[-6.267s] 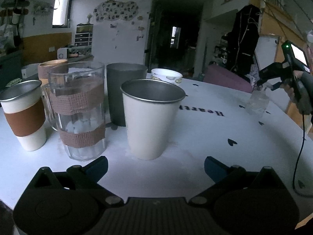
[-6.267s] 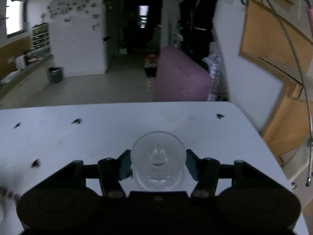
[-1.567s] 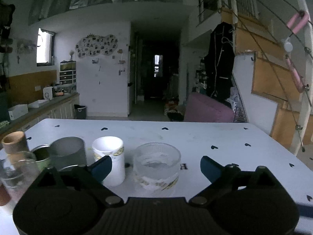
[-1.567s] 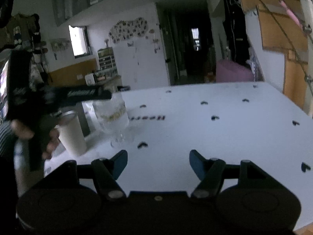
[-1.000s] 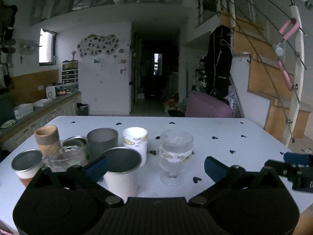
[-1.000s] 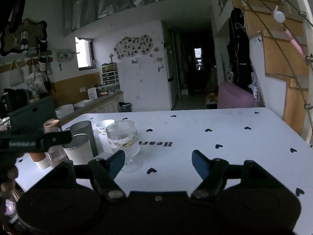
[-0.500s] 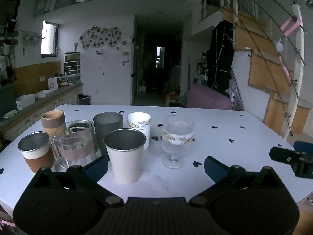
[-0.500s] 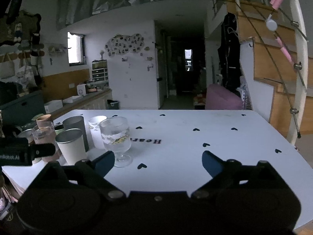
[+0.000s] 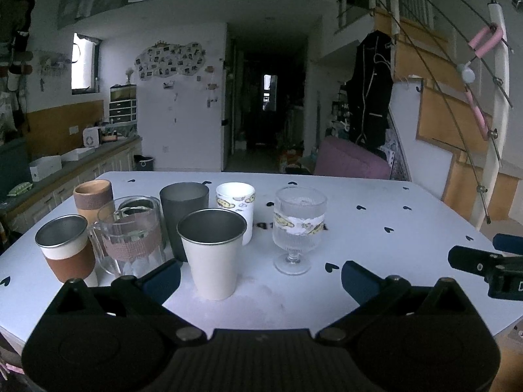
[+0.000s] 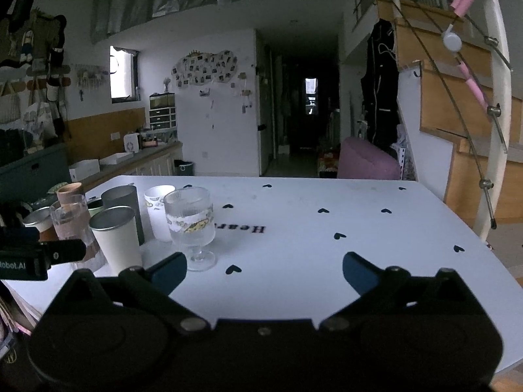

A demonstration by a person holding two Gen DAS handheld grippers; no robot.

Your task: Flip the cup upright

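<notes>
A clear ribbed stemmed glass cup (image 9: 299, 228) with a patterned band stands upright on the white table (image 9: 376, 228), mouth up. It also shows in the right wrist view (image 10: 191, 225). My left gripper (image 9: 260, 279) is open and empty, held back near the table's front edge, well short of the cup. My right gripper (image 10: 263, 269) is open and empty, to the right of the cup and back from it. The right gripper's body shows at the right edge of the left wrist view (image 9: 487, 266).
Left of the glass stand several upright cups: a white steel tumbler (image 9: 212, 254), a dark grey cup (image 9: 184, 219), a white printed cup (image 9: 235, 209), a glass mug (image 9: 130, 235), a brown-sleeved cup (image 9: 65, 251). The table's right half (image 10: 359, 228) carries only heart prints.
Both grippers have pulled back from the table and the right jaws have opened wider. The glass cup, earlier upside down in my right gripper, stands upright and free.
</notes>
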